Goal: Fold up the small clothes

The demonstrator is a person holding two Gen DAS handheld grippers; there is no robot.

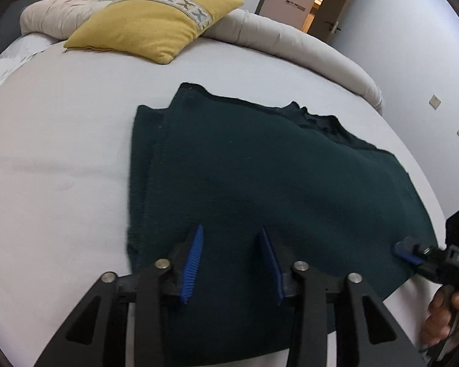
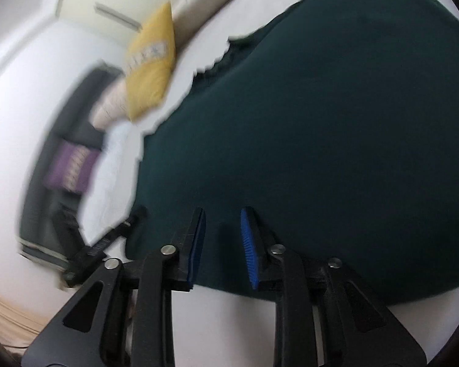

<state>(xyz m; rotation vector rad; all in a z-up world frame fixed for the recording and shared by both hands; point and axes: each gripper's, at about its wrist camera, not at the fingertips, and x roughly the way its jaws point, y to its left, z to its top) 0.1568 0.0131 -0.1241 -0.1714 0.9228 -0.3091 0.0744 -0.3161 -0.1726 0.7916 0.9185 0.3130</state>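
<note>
A: Well, the dark green garment [image 1: 260, 168] lies flat on the bed [image 1: 61, 153], partly folded, its far edge toward the yellow pillow [image 1: 150, 21]. Both grippers are at its near hem, on the side away from that pillow.

B: What have the fingers got?

A: The left gripper [image 1: 232, 263] stands partly open above the cloth, blue pads apart, gripping nothing I can see. The right gripper [image 2: 222, 244] has a narrower gap with the hem under it; whether cloth is pinched there I cannot tell, the view is blurred.

B: So how would you do the fold well?

A: My judgement: catch the hem at both points alike, taking every layer, lift evenly, carry it toward the pillow side, then lay edge on edge so nothing skews. The risk is grabbing the bed sheet too.

B: Any containers?

A: None in view; nothing holds anything.
</note>
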